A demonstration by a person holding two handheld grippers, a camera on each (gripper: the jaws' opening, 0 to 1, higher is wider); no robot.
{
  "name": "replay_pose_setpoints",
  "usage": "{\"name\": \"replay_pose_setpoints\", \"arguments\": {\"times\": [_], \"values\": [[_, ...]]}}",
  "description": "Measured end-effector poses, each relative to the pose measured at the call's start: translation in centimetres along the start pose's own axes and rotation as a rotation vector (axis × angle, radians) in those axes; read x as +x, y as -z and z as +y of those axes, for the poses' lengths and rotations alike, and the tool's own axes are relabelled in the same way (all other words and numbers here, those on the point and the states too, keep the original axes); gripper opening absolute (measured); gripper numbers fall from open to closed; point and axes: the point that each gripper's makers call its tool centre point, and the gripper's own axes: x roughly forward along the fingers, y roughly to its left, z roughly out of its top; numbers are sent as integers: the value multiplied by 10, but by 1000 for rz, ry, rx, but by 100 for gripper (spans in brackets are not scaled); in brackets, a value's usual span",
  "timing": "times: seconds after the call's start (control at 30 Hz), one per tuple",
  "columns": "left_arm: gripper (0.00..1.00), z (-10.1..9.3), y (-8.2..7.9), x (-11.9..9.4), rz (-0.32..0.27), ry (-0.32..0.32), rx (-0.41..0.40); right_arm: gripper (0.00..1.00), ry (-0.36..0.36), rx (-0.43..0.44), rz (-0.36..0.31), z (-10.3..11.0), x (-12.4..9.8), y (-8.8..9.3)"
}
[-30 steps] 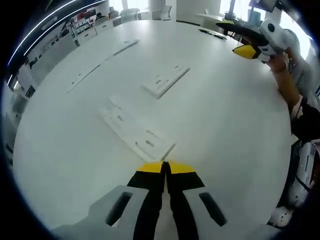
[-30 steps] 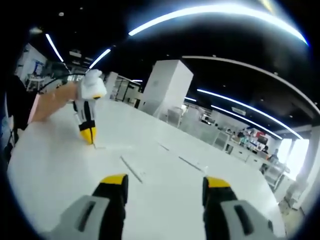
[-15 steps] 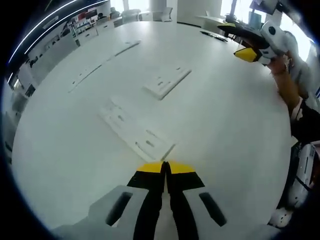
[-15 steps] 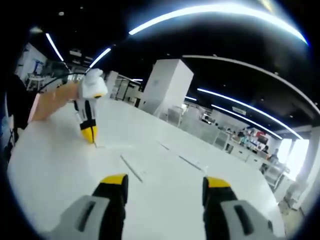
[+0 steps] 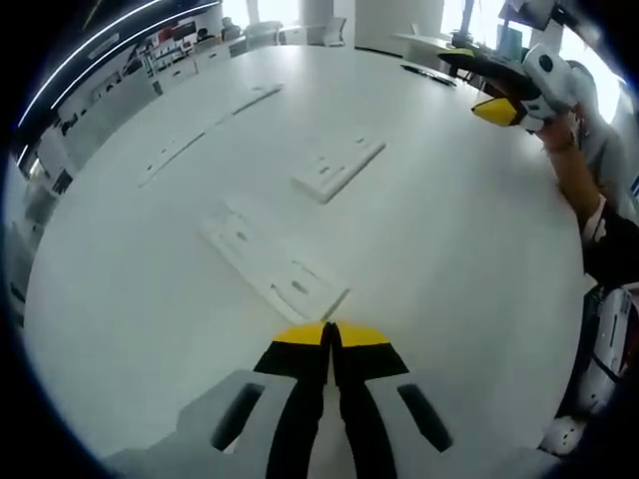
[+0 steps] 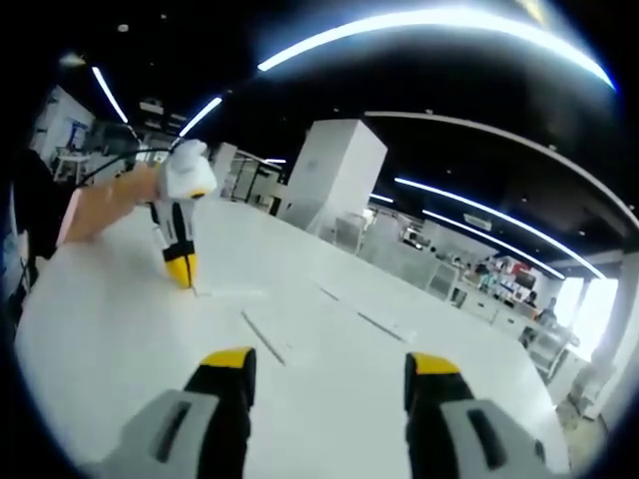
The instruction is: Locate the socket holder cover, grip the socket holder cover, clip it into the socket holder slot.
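Across the white bench (image 5: 469,249) we see more flat white plates at upper left, nothing blocking. Socket holder cover (image 5: 337,168) sits center-top, flat white rectangle; long socket holder (image 5: 270,267) lies just above left claw (image 5: 329,337), pressed together, empty. Right claw (image 6: 327,364) spread, holding nothing.

Bench (image 5: 469,249) white, plain; the socket holder plates (image 5: 275,267) and cover piece (image 5: 337,168) are white too. Left gripper (image 5: 329,334): yellow tips, black jaws, grey body. Right gripper (image 6: 324,367): same scheme.
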Motion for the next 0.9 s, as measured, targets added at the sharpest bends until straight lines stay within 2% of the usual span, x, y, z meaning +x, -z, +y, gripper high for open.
{"name": "replay_pose_setpoints", "arguments": {"times": [0.9], "values": [[4,4,-4,2,-19,-17,10,61,-4,-7,2,1,0,0]]}}
